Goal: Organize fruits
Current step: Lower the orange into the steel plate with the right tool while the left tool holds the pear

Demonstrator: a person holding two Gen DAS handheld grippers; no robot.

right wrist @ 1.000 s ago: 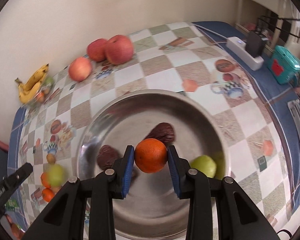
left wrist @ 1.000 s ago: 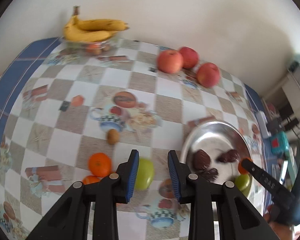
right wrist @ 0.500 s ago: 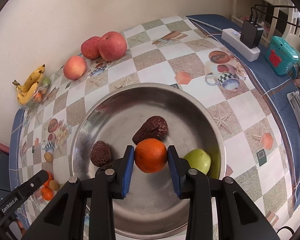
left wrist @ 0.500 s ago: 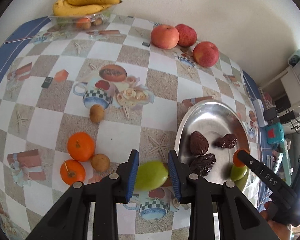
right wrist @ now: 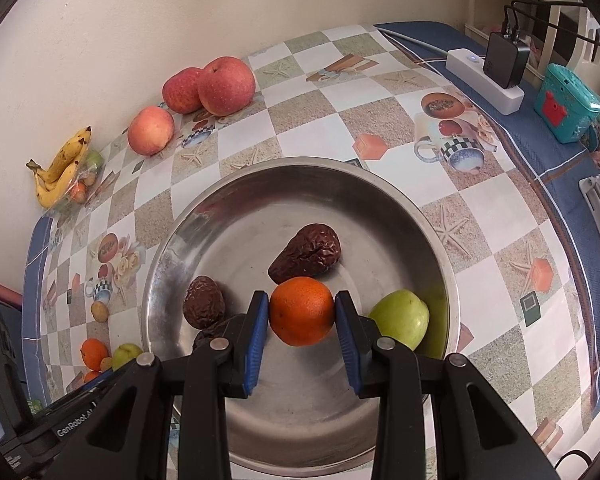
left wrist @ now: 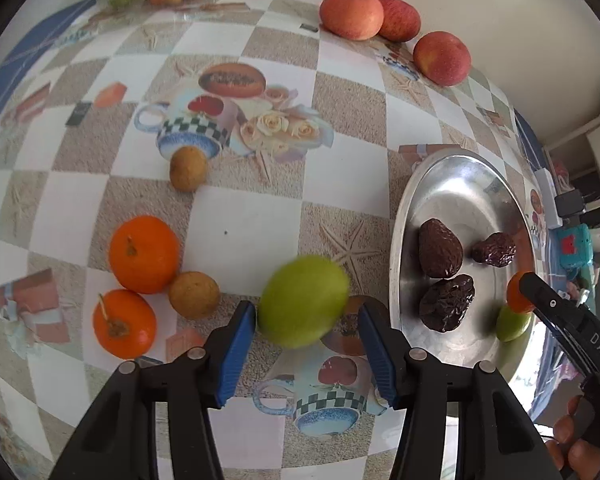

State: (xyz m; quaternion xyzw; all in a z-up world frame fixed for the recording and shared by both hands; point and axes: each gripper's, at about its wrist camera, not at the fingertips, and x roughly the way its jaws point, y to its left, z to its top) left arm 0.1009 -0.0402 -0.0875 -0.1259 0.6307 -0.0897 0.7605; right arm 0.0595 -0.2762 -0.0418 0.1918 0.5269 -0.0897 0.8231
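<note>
My left gripper point(left wrist: 306, 334) is open around a green fruit point(left wrist: 303, 301) lying on the tablecloth; the left pad touches it, the right pad stands apart. Two oranges point(left wrist: 144, 254) and two small brown fruits point(left wrist: 194, 295) lie to its left. My right gripper point(right wrist: 302, 326) is shut on an orange point(right wrist: 302, 311) held over the steel bowl point(right wrist: 236, 216). The bowl holds three dark wrinkled dates point(right wrist: 306, 253) and a green fruit point(right wrist: 400, 319). The bowl also shows in the left wrist view point(left wrist: 466, 184).
Three red apples point(left wrist: 352, 14) lie near the wall, and bananas point(right wrist: 60, 168) on a clear tray at the far corner. A white power strip with a charger point(right wrist: 488, 80) and a teal box point(right wrist: 566, 104) stand at the right table edge.
My left gripper has come down and closer to the green fruit, and its jaws have opened wider around it. My right gripper still holds the orange over the bowl.
</note>
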